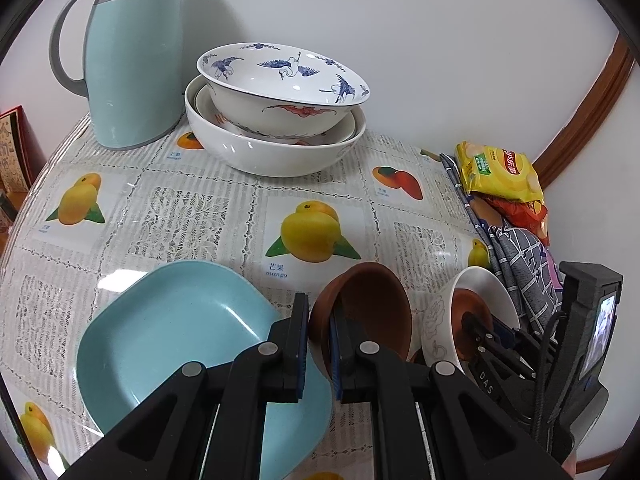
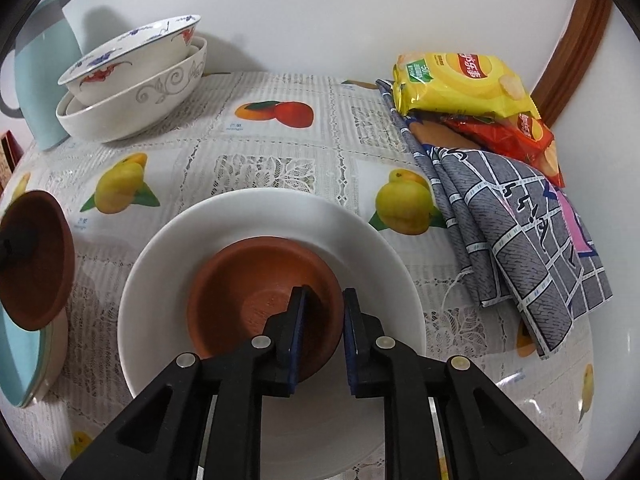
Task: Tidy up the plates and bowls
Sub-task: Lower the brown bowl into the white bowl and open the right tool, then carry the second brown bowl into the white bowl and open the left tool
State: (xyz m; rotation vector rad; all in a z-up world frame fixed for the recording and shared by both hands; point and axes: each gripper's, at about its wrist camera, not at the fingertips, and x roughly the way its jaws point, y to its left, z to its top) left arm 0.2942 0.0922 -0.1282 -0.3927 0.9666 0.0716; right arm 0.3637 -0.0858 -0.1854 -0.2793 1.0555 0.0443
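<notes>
My left gripper [image 1: 320,340] is shut on the rim of a brown bowl [image 1: 372,308] and holds it tilted above the table, beside a square light-blue plate [image 1: 172,336]. The held bowl also shows in the right wrist view [image 2: 36,256]. My right gripper [image 2: 323,336] straddles the rim of a second brown bowl [image 2: 256,300] that sits in a white bowl [image 2: 248,220]; its jaws are narrowly apart at the rim. At the back, a crane-patterned bowl [image 1: 280,80] is stacked in a large white bowl [image 1: 276,152].
A light-blue thermos jug [image 1: 132,68] stands at the back left by the wall. Snack packets [image 2: 460,80] and a folded grey cloth [image 2: 520,220] lie at the right edge. The fruit-print tablecloth [image 1: 192,220] covers the table.
</notes>
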